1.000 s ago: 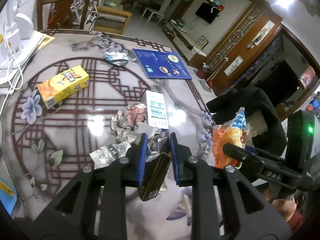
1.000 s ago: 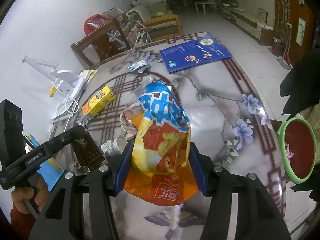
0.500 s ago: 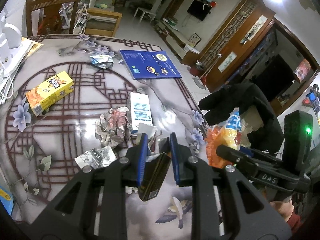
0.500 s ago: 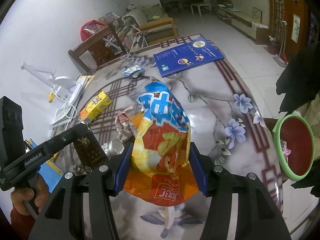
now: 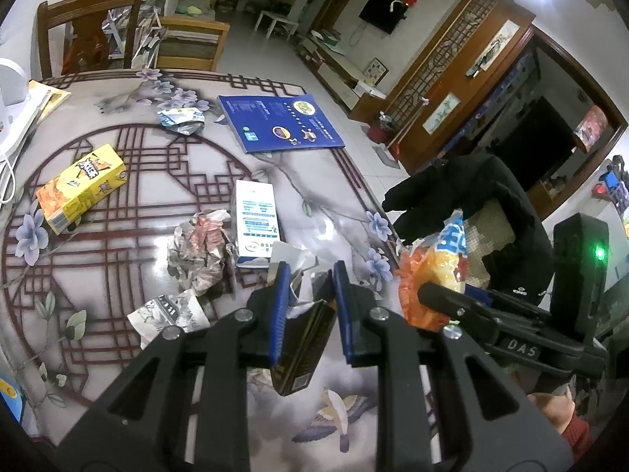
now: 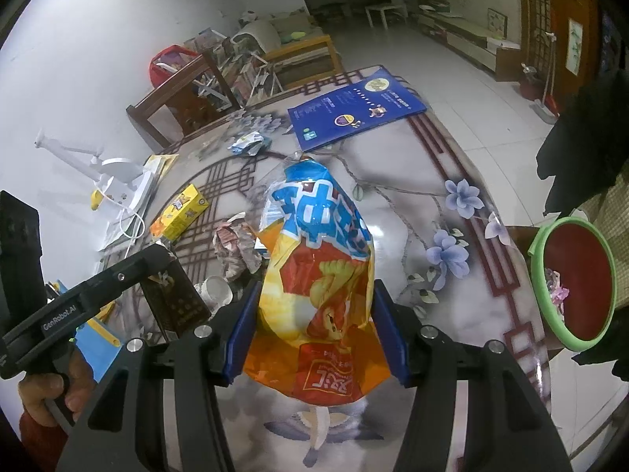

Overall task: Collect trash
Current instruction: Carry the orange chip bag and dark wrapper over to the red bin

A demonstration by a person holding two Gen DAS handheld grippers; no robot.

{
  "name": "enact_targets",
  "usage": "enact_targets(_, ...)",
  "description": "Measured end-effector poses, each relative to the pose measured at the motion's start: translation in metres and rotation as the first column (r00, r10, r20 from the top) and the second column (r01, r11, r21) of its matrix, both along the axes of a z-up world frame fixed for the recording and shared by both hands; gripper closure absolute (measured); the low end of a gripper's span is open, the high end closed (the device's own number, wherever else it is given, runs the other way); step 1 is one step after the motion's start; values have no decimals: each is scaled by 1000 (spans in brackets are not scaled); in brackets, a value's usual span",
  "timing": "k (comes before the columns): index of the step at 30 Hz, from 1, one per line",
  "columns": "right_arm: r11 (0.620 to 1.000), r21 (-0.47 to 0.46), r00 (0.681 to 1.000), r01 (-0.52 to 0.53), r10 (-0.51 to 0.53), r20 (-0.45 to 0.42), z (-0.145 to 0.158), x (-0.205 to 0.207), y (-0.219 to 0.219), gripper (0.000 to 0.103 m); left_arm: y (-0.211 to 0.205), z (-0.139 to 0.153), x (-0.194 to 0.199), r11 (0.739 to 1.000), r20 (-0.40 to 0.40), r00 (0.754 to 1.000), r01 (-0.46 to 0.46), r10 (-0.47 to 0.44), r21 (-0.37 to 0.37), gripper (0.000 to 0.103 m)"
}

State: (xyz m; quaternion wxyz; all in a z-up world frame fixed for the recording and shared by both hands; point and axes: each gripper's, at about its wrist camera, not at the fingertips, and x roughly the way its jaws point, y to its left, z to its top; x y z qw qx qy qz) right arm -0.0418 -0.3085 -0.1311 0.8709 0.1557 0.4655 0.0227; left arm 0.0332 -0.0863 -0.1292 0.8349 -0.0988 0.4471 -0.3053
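Biggest piece of trash here is the crinkly snack bag (image 6: 318, 275), orange-yellow at the bottom with a blue-and-white printed top, and the right gripper (image 6: 314, 330) has it clamped between its blue pads, hanging over the flower-patterned table (image 6: 424, 165) not far from the green-rimmed red bin (image 6: 570, 279). Smaller one is a flat dark brown carton (image 5: 302, 344) with gold print, pinched tight in the left gripper (image 5: 310, 314) above the near table edge.

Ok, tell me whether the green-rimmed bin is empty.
Not empty: the right wrist view shows the green-rimmed bin with a small pinkish scrap inside, otherwise bare red interior.
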Motion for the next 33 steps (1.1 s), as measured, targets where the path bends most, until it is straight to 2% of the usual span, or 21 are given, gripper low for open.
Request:
enact_targets(17,1000,-2,1000,25,-25,-18,-7,-4,-26,48,-29,2,-2,1000,0,1000,20,-20,12,81)
enact_targets(33,995,10,995,98,-98,-17,-8,-16,-89,48,-82,7,-3,999,11,999,50,-50,21,81)
